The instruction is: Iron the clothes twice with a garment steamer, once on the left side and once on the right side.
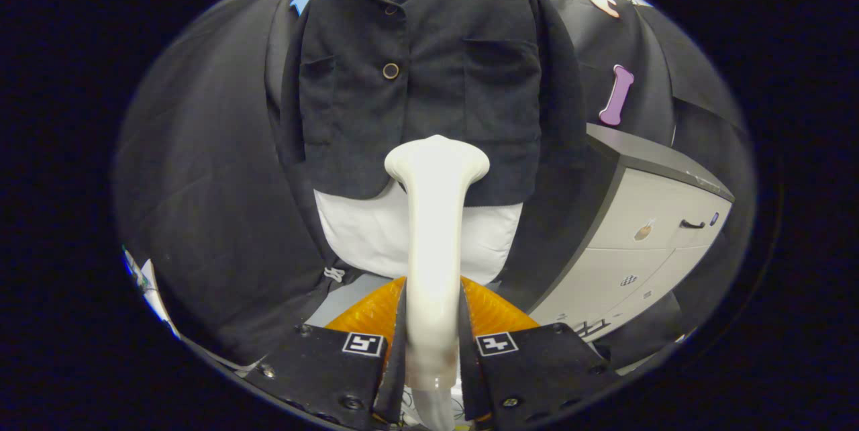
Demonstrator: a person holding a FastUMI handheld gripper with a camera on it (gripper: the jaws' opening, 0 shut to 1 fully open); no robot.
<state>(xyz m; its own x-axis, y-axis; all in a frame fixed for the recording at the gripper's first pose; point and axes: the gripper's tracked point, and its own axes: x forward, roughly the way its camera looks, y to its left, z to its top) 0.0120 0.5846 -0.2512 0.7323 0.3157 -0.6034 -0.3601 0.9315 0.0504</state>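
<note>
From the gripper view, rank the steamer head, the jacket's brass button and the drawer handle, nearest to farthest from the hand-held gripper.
1. Steamer head: straight ahead, on the wand clamped in the hand-held gripper.
2. Brass button: beyond the head, slightly left, on the jacket.
3. Drawer handle: far right, on the cabinet; too close to the button to rank firmly.

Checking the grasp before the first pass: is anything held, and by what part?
Yes. The hand-held gripper is shut on the steamer, both fingers pressing the lower part of its handle; its head sits at the jacket hem.
</note>
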